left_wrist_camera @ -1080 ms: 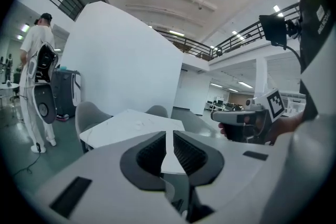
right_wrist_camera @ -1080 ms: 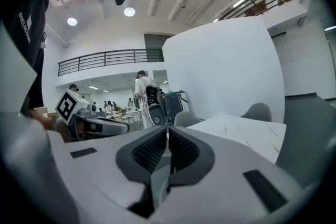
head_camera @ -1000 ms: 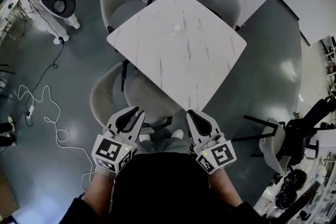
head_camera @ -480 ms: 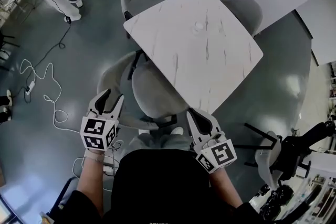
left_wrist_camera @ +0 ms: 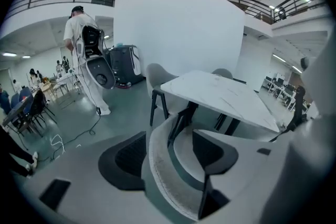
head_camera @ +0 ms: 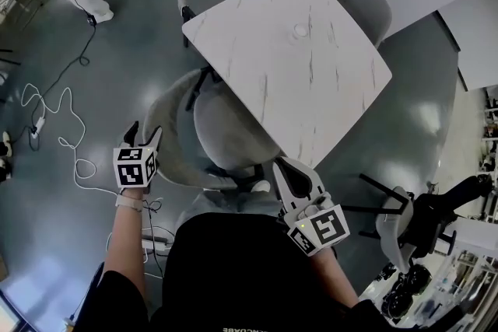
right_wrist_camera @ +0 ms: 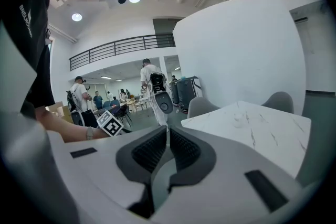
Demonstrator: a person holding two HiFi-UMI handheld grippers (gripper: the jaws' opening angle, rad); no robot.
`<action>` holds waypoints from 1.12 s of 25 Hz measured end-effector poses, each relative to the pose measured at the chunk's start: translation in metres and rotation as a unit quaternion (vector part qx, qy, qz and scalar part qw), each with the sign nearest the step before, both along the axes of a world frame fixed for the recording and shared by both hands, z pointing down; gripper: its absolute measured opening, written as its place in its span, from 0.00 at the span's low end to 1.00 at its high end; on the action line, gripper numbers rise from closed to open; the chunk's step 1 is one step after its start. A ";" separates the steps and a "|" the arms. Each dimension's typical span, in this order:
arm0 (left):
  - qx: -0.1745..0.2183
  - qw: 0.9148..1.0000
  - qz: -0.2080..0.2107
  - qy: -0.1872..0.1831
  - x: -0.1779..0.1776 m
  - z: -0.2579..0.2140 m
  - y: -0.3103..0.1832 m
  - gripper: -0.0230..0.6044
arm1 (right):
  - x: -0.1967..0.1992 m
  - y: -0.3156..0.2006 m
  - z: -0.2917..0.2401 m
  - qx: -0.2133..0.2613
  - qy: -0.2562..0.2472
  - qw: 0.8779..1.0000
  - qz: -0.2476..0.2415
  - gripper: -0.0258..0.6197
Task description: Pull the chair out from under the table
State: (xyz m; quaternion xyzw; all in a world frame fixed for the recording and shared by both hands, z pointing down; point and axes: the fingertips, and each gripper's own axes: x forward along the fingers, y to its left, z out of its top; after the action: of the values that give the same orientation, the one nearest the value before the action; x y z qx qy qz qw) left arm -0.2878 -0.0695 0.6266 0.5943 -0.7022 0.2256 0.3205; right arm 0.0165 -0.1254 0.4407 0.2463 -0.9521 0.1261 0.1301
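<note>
The chair (head_camera: 165, 119) sits tucked under the table (head_camera: 288, 66), seat half beneath the top, its curved back sticking out right at the left claw (head_camera: 145, 133). That claw is released, its jaws having just been opening, and the rim of the chair back runs up between them; whether a pad touches it I cannot tell. The right claw (head_camera: 284, 169) is clenched on nothing, with the table's corner just ahead of it and the chair off to its left. A white cable (head_camera: 54, 132) loops over the floor left of the left claw.
</note>
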 end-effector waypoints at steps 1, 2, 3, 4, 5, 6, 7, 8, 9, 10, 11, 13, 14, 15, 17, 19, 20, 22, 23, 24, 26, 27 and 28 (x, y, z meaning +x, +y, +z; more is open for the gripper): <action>-0.014 1.000 0.000 0.005 -0.005 0.012 -0.002 0.45 | -0.001 0.000 0.001 0.000 0.001 1.000 0.003 0.06; -0.027 1.000 -0.001 0.008 -0.010 0.023 -0.003 0.46 | -0.001 0.000 0.001 -0.001 0.003 1.000 0.006 0.06; -0.039 0.999 -0.002 0.009 -0.014 0.033 -0.003 0.46 | 0.000 0.000 0.002 -0.002 0.005 1.000 0.010 0.06; -0.049 0.999 -0.003 0.010 -0.017 0.041 -0.004 0.46 | 0.001 0.000 0.003 -0.003 0.007 1.000 0.014 0.06; -0.058 0.998 -0.003 0.013 -0.020 0.049 -0.005 0.46 | 0.002 -0.001 0.004 -0.004 0.010 1.000 0.018 0.06; -0.066 0.998 -0.002 0.016 -0.021 0.057 -0.006 0.46 | 0.003 -0.001 0.004 -0.005 0.011 1.000 0.022 0.06; -0.073 0.997 0.000 0.018 -0.022 0.063 -0.007 0.46 | 0.004 -0.001 0.005 -0.006 0.013 1.000 0.026 0.06; -0.080 0.997 0.004 0.018 -0.022 0.070 -0.008 0.46 | 0.006 -0.001 0.007 -0.007 0.014 0.999 0.030 0.06; -0.087 0.996 0.008 0.016 -0.022 0.077 -0.010 0.46 | 0.007 -0.001 0.007 -0.008 0.016 0.999 0.034 0.06; -0.095 0.995 0.013 0.014 -0.022 0.084 -0.011 0.46 | 0.008 -0.001 0.008 -0.008 0.017 0.999 0.037 0.06; -0.106 0.994 0.020 0.016 -0.021 0.092 -0.012 0.46 | 0.010 0.000 0.008 -0.008 0.019 0.999 0.041 0.06; -0.132 0.990 0.031 0.032 -0.020 0.103 -0.013 0.37 | 0.012 0.002 0.008 -0.006 0.022 0.999 0.046 0.06; -0.141 0.989 0.034 0.042 -0.020 0.106 -0.014 0.35 | 0.013 0.003 0.008 -0.005 0.023 0.999 0.048 0.06; -0.148 0.987 0.035 0.053 -0.019 0.110 -0.014 0.34 | 0.015 0.004 0.009 -0.006 0.024 0.998 0.051 0.06; -0.166 0.982 0.039 0.076 -0.017 0.117 -0.013 0.33 | 0.020 0.006 0.010 -0.007 0.026 0.998 0.056 0.06; -0.187 0.976 0.046 0.097 -0.014 0.125 -0.009 0.31 | 0.023 0.007 0.011 -0.009 0.026 0.998 0.061 0.06; -0.194 0.974 0.047 0.105 -0.013 0.128 -0.008 0.31 | 0.024 0.008 0.012 -0.009 0.026 0.998 0.063 0.06; -0.197 0.972 0.043 0.123 -0.012 0.131 -0.006 0.31 | 0.026 0.011 0.013 -0.009 0.026 0.998 0.063 0.06; -0.198 0.970 0.041 0.133 -0.012 0.132 -0.005 0.31 | 0.026 0.012 0.013 -0.009 0.026 0.998 0.063 0.06; -0.200 0.969 0.038 0.140 -0.012 0.133 -0.005 0.30 | 0.027 0.014 0.013 -0.009 0.026 0.998 0.062 0.06; -0.205 0.968 0.032 0.143 -0.012 0.133 -0.005 0.28 | 0.029 0.016 0.012 -0.009 0.025 0.998 0.060 0.06; -0.206 0.968 0.029 0.139 -0.013 0.133 -0.004 0.28 | 0.030 0.017 0.012 -0.009 0.024 0.998 0.060 0.06; -0.208 0.969 0.026 0.134 -0.013 0.133 -0.004 0.28 | 0.031 0.017 0.011 -0.010 0.022 0.998 0.060 0.06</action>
State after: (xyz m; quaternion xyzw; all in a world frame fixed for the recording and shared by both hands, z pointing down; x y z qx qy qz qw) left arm -0.3013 -0.0736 0.7598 0.5577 -0.5749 0.2930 0.5220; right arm 0.0475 -0.1087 0.4520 0.3044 -0.9311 0.1378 0.1461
